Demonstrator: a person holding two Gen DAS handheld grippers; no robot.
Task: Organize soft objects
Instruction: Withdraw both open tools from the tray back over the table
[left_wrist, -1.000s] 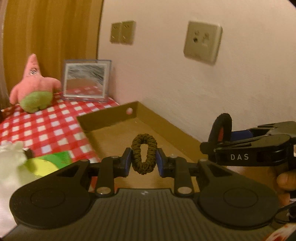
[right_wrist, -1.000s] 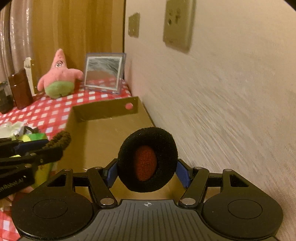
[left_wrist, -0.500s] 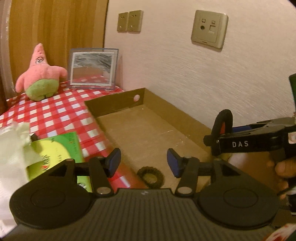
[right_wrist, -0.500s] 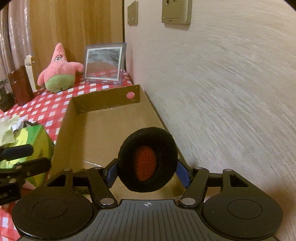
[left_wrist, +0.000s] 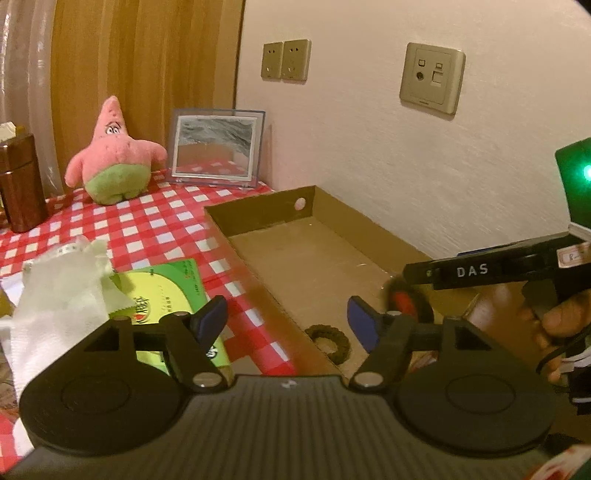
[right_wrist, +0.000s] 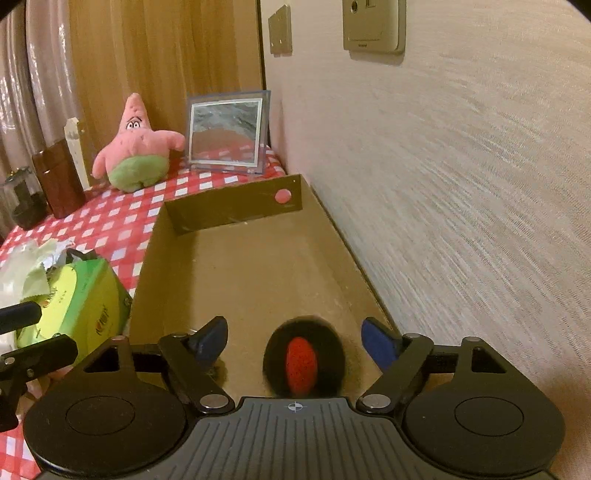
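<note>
dropped from right gripper (right_wrist: 295, 341), black pad (right_wrist: 303, 360) sits in box (right_wrist: 236, 218); both grippers' fingers wide

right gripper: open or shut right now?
Open. In the right wrist view the right gripper has its blue pads spread wide, clear of the black-and-red pad in the cardboard box.

Right tool (right_wrist: 293, 343) open, pad (right_wrist: 303, 360) released.

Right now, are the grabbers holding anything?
No. The left gripper and right gripper are both open. The brown hair tie and the black and red pad sit loose in the cardboard box.
</note>
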